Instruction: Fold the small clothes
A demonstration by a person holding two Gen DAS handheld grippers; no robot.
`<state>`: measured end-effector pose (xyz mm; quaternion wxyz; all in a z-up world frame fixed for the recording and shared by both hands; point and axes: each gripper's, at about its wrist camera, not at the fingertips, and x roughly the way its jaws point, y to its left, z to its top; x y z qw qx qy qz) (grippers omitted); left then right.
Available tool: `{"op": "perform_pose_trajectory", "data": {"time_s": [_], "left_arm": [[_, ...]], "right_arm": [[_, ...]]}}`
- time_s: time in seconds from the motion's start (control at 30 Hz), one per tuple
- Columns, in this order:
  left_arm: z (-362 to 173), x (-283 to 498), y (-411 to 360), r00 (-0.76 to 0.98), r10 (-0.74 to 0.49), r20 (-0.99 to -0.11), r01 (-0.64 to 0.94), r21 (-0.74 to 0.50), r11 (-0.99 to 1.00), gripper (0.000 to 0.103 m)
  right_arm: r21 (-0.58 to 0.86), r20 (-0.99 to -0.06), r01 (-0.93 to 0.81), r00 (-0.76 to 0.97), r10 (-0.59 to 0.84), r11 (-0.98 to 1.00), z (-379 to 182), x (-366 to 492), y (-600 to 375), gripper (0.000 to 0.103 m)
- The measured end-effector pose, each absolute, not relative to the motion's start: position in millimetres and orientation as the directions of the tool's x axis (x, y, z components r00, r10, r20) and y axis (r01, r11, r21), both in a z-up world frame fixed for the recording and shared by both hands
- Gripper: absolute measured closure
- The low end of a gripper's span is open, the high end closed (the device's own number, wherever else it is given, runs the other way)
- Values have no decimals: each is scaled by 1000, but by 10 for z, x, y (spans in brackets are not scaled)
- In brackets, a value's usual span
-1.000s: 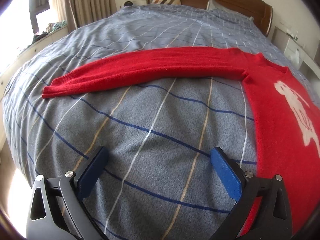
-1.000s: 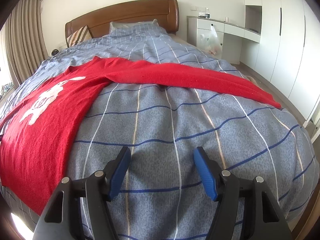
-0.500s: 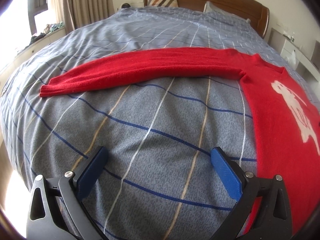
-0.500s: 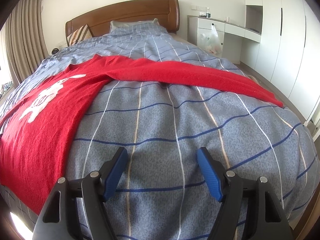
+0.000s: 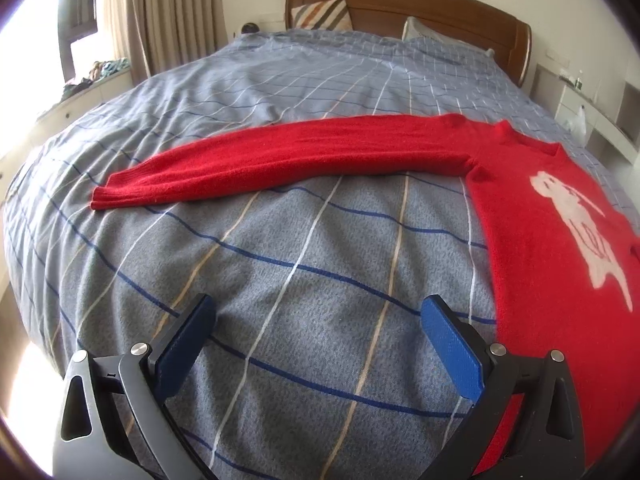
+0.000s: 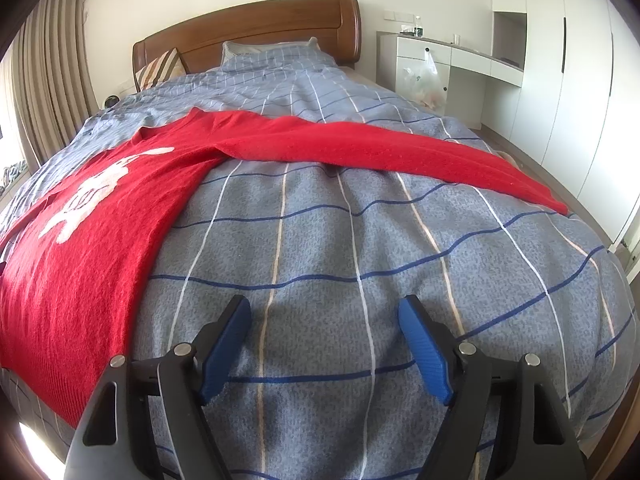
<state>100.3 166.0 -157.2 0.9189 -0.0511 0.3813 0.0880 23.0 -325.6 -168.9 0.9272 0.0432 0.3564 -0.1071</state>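
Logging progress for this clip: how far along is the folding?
Done: only the layout. The sweater lies flat on the bed, both sleeves spread straight out. In hand: nothing; the left claw and right claw are open over bare blanket, apart from the knit. Left: every fold, sleeves in first, then the body.

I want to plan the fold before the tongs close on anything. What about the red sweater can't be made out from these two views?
- Bottom hem of the red knit sweater: left wrist view, hidden behind the left tongs and cut by the frame edge.
- Its far side: right wrist view, cut off at the left edge.
- Right cuff: right wrist view, drops over the edge of the blue checked duvet.
- White animal motif: fisheye-stretched, animal unclear.
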Motion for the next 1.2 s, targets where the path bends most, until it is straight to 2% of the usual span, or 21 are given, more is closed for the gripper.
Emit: {"op": "perform_pose_trajectory", "data": {"time_s": [0.27, 0.57, 0.67, 0.77, 0.9, 1.0, 1.2], "left_arm": [[-1463, 956, 1630, 731, 175, -660, -218, 18, 976, 0], [-1471, 984, 1692, 731, 156, -665, -224, -18, 974, 0], [-1472, 995, 1739, 727, 154, -669, -234, -30, 972, 0], [-1461, 986, 1777, 726, 155, -669, -248, -44, 968, 0], [-1467, 965, 1852, 722, 146, -676, -263, -73, 962, 0], [-1480, 970, 1896, 717, 142, -682, -276, -91, 957, 0], [-1521, 986, 1895, 702, 149, -697, -286, -84, 955, 0]], "right_arm": [[24, -671, 230, 725, -155, 973, -1680, 219, -3258, 26], [360, -671, 285, 740, 35, 888, -1429, 181, -3820, 27], [503, -633, 346, 771, 65, 792, -1297, 253, -4269, 27], [690, -593, 405, 792, 146, 600, -1417, 355, -4777, 28], [837, -491, 439, 866, 95, 326, -1567, 228, -5260, 41], [884, -444, 428, 895, 50, 186, -1661, 139, -5404, 41], [872, -474, 473, 880, -22, 130, -1672, 264, -5516, 42]]}}
